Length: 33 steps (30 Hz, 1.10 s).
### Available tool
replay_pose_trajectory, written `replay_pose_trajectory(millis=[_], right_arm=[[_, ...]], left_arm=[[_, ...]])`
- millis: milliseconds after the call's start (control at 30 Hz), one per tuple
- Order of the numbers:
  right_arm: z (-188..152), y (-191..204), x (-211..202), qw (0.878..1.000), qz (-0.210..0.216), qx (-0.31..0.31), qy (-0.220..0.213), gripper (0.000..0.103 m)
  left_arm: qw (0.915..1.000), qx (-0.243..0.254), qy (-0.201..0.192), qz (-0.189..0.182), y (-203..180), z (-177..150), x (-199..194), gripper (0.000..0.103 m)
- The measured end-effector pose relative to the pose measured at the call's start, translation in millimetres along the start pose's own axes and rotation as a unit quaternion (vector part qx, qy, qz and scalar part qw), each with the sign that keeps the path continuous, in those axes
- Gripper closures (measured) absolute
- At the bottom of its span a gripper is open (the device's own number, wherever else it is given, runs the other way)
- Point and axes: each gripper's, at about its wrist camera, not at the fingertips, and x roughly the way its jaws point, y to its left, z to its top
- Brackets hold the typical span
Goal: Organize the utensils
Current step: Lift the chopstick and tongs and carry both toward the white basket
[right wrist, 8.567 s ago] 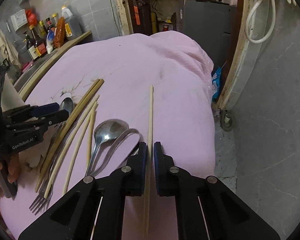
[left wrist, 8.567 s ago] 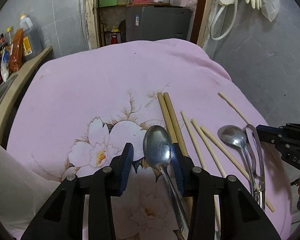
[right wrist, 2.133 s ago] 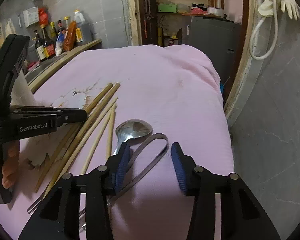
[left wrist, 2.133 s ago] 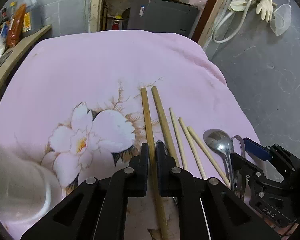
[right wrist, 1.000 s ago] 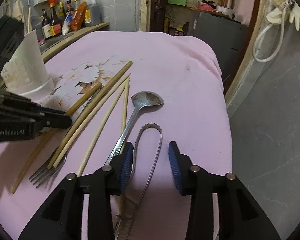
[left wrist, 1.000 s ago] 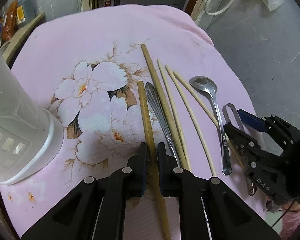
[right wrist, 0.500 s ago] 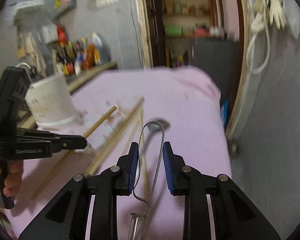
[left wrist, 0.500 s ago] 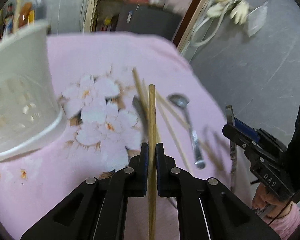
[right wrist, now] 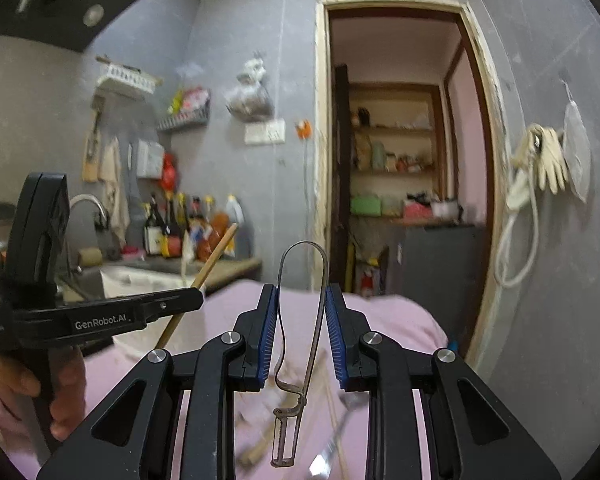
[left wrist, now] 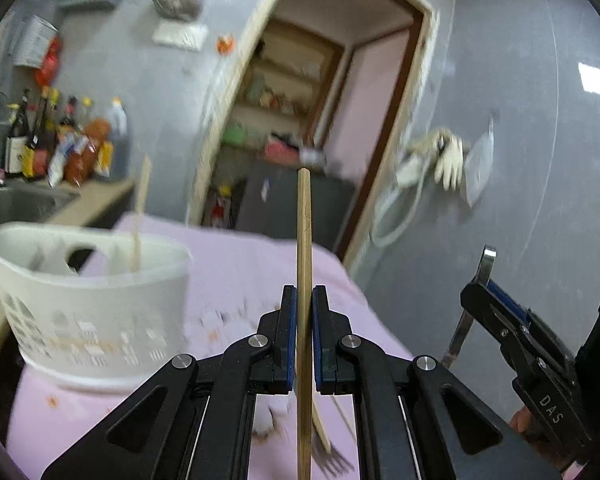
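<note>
Sink (left wrist: 16, 204) and row of bottles (left wrist: 60, 144) at far left on a wooden counter. White perforated basket (left wrist: 88, 312) on the pink cloth (left wrist: 240, 264) covering the desk, one pale chopstick (left wrist: 139, 216) standing inside it, leaning on the rim. Left claw (left wrist: 304, 300) clenched on a brown chopstick (left wrist: 304, 240), the stick upright between the pads and lifted clear of the cloth, to the right of the basket. Fork (left wrist: 332, 460) and further chopsticks, blurred, lying on the cloth below the left claw. Right claw (right wrist: 302, 300) grasping a metal peeler (right wrist: 300, 320) by its looped handle, jaws having just closed in on it, both pads against the wire sides, loop pointing up, blade end hanging low between the arms; peeler held in the air above the cloth. Spoon (right wrist: 348, 404) lying blurred on the cloth under the right claw. Open doorway (right wrist: 400, 160) with shelves behind; rubber gloves (right wrist: 548, 164) hung on the grey wall at far right.
</note>
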Motion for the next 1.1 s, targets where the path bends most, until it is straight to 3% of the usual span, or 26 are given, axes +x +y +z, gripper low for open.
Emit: replay_pose_trajectory(millis=[233,533,800,933,1100], right_arm=[[38,22,27,0.997,0.047,0.013,-0.054,0.081],[72,60,82,0.989,0.102,0.038,-0.101,0.081],[61,83,137,0.988,0.115,0.049,-0.092,0.081],[46,87,155,0.989,0.117,0.055,-0.076,0.081],[32,92,167,0.99,0.119,0.05,-0.056,0.081]], left_arm=[[0.9953,-0.014,-0.088,0.039,35,43,-39,0.098],[0.9747,-0.05,-0.185,0.116,126,99,-78,0.098],[0.9561,-0.1,-0.206,0.182,207,113,-70,0.098],[0.9503,-0.121,-0.209,0.197,229,104,-61,0.098],[0.9462,-0.116,-0.216,0.211,226,91,-58,0.098]])
